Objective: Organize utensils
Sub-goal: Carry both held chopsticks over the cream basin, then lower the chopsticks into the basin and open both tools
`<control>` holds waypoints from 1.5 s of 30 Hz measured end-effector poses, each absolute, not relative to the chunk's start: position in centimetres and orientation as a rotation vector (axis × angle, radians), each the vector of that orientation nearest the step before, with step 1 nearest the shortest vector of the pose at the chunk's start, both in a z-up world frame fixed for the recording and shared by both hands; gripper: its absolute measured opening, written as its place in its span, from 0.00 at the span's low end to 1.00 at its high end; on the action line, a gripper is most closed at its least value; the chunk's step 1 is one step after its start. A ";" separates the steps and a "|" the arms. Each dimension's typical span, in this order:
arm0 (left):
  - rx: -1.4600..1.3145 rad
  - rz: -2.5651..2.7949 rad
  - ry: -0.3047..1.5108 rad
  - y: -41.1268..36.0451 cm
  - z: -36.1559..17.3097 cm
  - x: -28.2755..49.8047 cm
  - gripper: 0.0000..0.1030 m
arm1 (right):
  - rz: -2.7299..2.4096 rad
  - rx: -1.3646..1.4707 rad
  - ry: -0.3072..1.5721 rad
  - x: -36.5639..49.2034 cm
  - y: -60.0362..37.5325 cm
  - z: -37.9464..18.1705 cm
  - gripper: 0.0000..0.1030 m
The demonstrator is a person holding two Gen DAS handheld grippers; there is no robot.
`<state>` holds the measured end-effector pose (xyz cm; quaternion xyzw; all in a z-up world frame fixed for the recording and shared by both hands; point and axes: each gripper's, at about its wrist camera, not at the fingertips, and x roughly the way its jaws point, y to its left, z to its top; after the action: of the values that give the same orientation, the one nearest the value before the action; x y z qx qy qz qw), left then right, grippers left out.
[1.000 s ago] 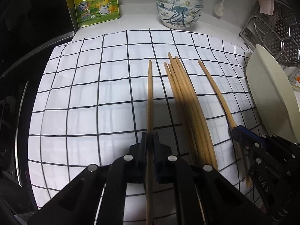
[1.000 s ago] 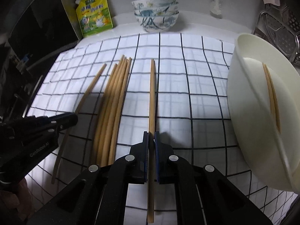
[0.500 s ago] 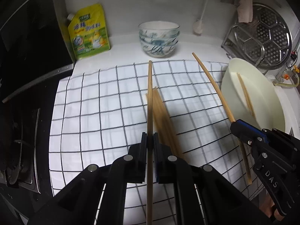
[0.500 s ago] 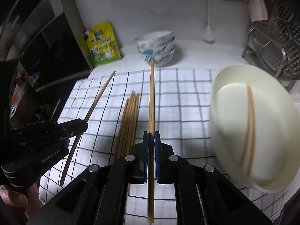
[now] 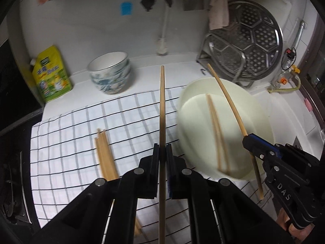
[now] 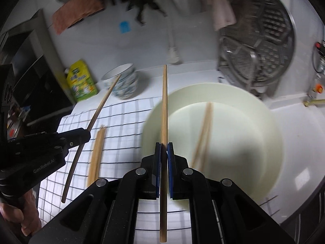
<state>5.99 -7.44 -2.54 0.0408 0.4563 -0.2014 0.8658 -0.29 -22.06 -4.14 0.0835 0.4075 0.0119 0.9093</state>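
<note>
My left gripper [image 5: 162, 151] is shut on a wooden chopstick [image 5: 162, 105] and holds it in the air over the checked cloth [image 5: 67, 142]. My right gripper [image 6: 164, 149] is shut on another chopstick [image 6: 164, 101], above the left rim of the cream bowl [image 6: 254, 126]. Two chopsticks [image 6: 203, 130] lie inside that bowl. A bundle of several chopsticks [image 5: 104, 154] lies on the cloth, also in the right wrist view [image 6: 97, 152]. The right gripper [image 5: 246, 141] shows over the bowl [image 5: 262, 122] in the left wrist view; the left gripper [image 6: 88, 136] shows at left in the right wrist view.
A stack of patterned bowls [image 5: 110, 73] and a yellow seasoning pouch [image 5: 50, 75] stand at the back of the white counter. A perforated steel steamer tray [image 5: 247, 40] leans in a rack at back right. A black stove edge [image 5: 12, 162] lies left of the cloth.
Both grippers have lifted their chopsticks off the cloth and moved up and to the right, toward the cream bowl. The bundle stays on the cloth.
</note>
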 end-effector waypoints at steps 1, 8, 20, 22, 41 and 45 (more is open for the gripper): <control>0.087 -0.432 0.953 -8.2 -2.4 6.0 0.07 | 0.013 0.179 0.839 -0.4 -23.1 -4.1 0.06; 0.106 -0.493 0.935 -14.3 -2.1 6.9 0.07 | -0.032 0.232 0.841 -0.5 -28.8 -4.8 0.06; 0.168 -0.509 0.960 -20.9 -4.6 9.1 0.07 | -0.042 0.281 0.877 1.0 -34.0 -7.6 0.06; 0.176 -0.504 0.968 -21.4 -5.1 9.5 0.07 | -0.039 0.285 0.886 1.5 -34.4 -8.1 0.06; 0.221 -0.452 1.073 -23.7 -9.3 11.3 0.08 | -0.025 0.320 0.979 4.0 -35.6 -11.3 0.09; 0.202 -0.436 1.072 -23.1 -8.7 11.3 0.25 | -0.030 0.320 0.957 3.5 -35.8 -10.8 0.24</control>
<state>11.26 -23.06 -8.75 0.0955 0.5055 -0.2056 0.8325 3.52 -35.78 -10.75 0.1534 0.4585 -0.0143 0.8752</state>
